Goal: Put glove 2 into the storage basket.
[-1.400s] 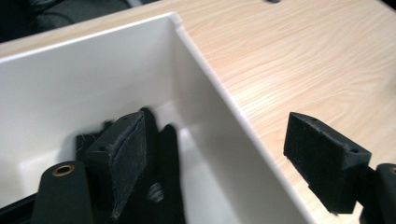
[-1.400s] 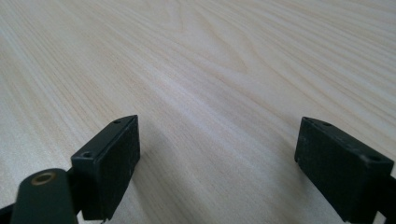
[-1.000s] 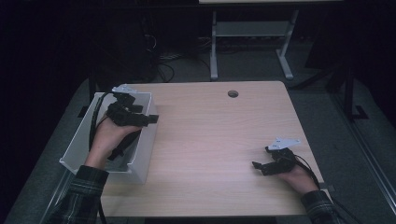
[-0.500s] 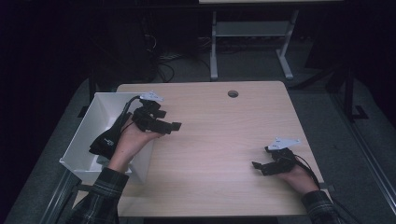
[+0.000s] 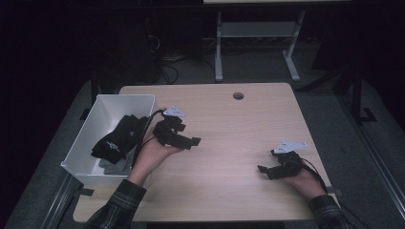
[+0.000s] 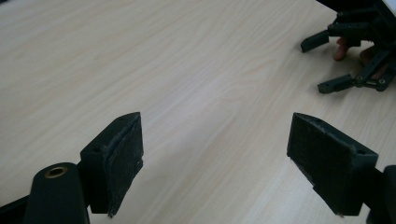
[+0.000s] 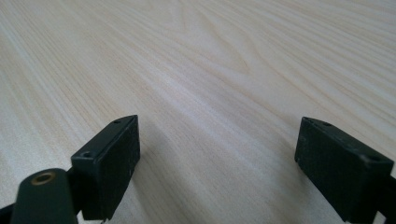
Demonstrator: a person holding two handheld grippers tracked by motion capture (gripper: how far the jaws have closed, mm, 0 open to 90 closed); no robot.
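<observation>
On the pale wooden table (image 5: pixel 229 143), seen from the high view, the left gripper (image 5: pixel 184 139) was held above the left part of the tabletop, just right of a white bin (image 5: pixel 95 129) that stood at the table's left edge. Its jaws stood wide apart and held nothing, with bare wood grain between them in the left gripper view (image 6: pixel 215 154). A dark folded cloth item (image 5: pixel 117 140) with a small white mark lay inside the bin. Near the right front corner the right gripper (image 5: pixel 270 168) rested low over the table, its jaws likewise spread wide and empty in the right gripper view (image 7: pixel 217 163). A round cable hole (image 5: pixel 238 96) sat near the far edge. The two grippers were well apart; the right one appeared at the upper right of the left gripper view (image 6: pixel 327 63)
</observation>
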